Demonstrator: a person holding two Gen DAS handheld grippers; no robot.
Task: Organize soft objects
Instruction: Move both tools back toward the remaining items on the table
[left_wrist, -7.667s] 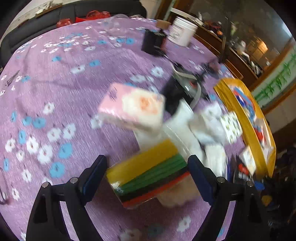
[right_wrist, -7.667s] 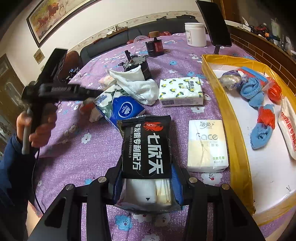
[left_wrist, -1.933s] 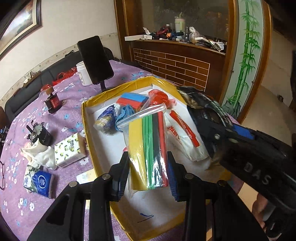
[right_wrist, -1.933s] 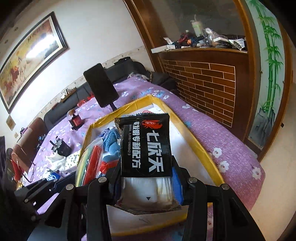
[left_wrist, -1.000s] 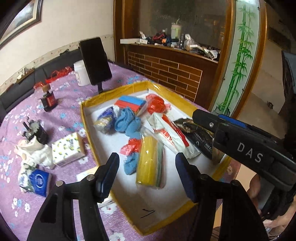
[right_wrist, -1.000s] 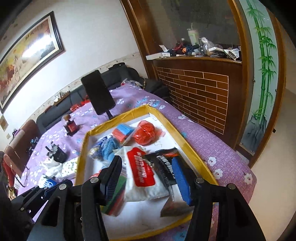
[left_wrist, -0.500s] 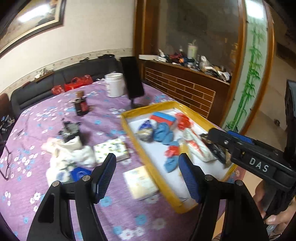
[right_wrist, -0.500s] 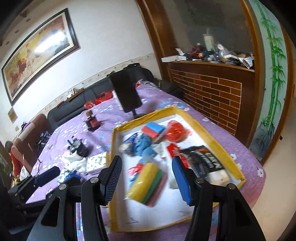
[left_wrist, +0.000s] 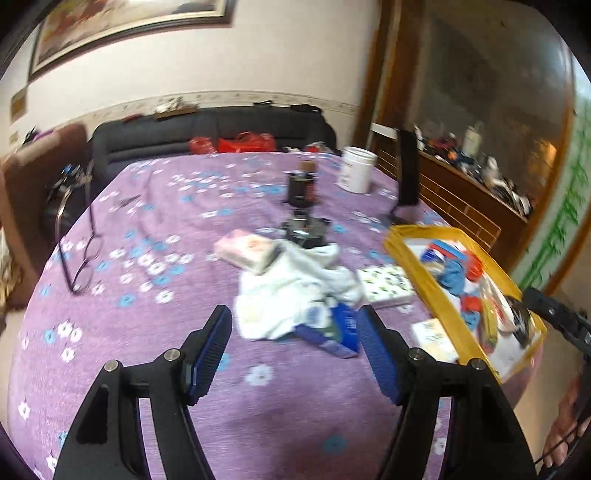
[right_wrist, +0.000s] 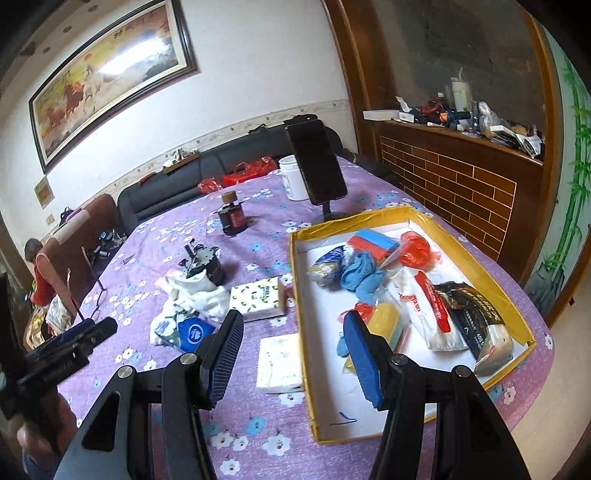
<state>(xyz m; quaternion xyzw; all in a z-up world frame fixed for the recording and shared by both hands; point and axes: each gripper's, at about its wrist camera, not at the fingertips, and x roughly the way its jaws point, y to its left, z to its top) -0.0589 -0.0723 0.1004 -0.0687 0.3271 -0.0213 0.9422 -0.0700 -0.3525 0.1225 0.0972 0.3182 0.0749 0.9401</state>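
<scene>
A round table under a purple flowered cloth (right_wrist: 192, 229) holds a yellow-rimmed tray (right_wrist: 295, 295) already filled with soft packs. Left of the tray lie a white cloth (left_wrist: 295, 284), a blue tissue pack (left_wrist: 345, 325) and smaller tissue packs. The left gripper (left_wrist: 295, 350), fingers apart and empty, points straight at the blue pack and looks nearer. The right gripper (right_wrist: 293, 354), also apart and empty, hovers by the tray's edge.

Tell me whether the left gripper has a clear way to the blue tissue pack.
Probably yes: the left gripper is open and empty, the blue tissue pack lies just ahead, though the white cloth drapes over its far side.
</scene>
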